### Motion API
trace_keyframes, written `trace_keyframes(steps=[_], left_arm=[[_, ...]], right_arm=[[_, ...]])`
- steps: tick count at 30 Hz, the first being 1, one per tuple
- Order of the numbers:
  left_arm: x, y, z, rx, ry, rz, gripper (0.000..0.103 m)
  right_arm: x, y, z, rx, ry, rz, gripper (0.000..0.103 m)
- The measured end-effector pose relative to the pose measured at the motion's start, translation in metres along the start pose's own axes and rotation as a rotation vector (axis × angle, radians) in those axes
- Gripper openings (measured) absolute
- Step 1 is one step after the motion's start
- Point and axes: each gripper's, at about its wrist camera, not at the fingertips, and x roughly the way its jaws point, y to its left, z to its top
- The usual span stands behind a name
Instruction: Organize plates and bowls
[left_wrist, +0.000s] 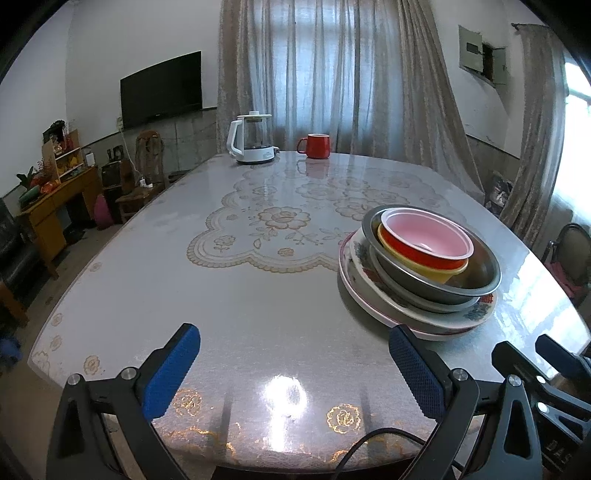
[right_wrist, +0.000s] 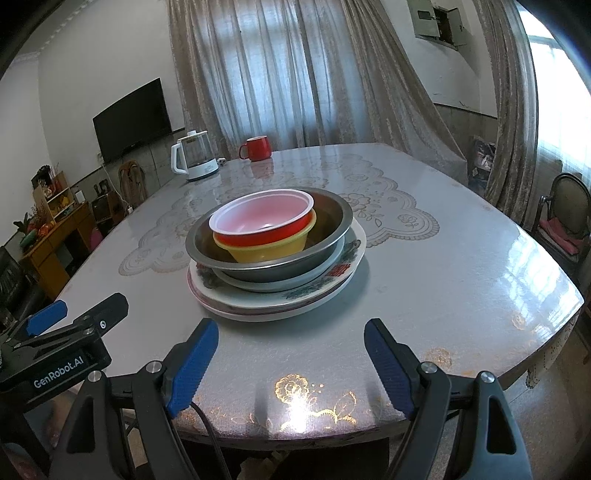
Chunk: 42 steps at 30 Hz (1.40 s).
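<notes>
On the table (right_wrist: 461, 258), near its front edge, one stack holds all the tableware in view: a floral plate (right_wrist: 332, 284) at the bottom, apparently on a second plate whose rim shows beneath, then a shallow metal dish (right_wrist: 317, 271), a steel bowl (right_wrist: 332, 229), a yellow bowl (right_wrist: 269, 251) and a red bowl (right_wrist: 258, 221) with a pale inside on top. Nesting runs large to small; no plate or bowl lies loose elsewhere. Judgement: the stacking looks complete or nearly so; what may remain is squaring the stack, since the two small bowls sit off-centre toward the steel bowl's left wall as the right view shows it. A kettle (right_wrist: 194, 157) and red mug (right_wrist: 256, 147) stand at the far edge, well apart from the stack. Left gripper (left_wrist: 295, 369): jaws spread wide, released, holding nothing, over bare tabletop at the front edge, stack ahead to its right. Right gripper (right_wrist: 291, 363): jaws likewise wide apart, empty, touching nothing, aimed at the stack just beyond its tips.
</notes>
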Motion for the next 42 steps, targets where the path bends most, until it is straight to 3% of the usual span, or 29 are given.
trace_keyframes(steps=[35,42], left_arm=[[0.0004,-0.0048,-0.0009,0.009,0.009,-0.046,0.103],[0.0040,-0.0065,-0.0010,0.015,0.007,-0.026,0.103]], right_arm=[[0.0020,-0.0014,-0.0003,0.005,-0.003,-0.002,0.083],[0.0057,-0.0056,0.0007,0.018,0.001,0.002,0.083]])
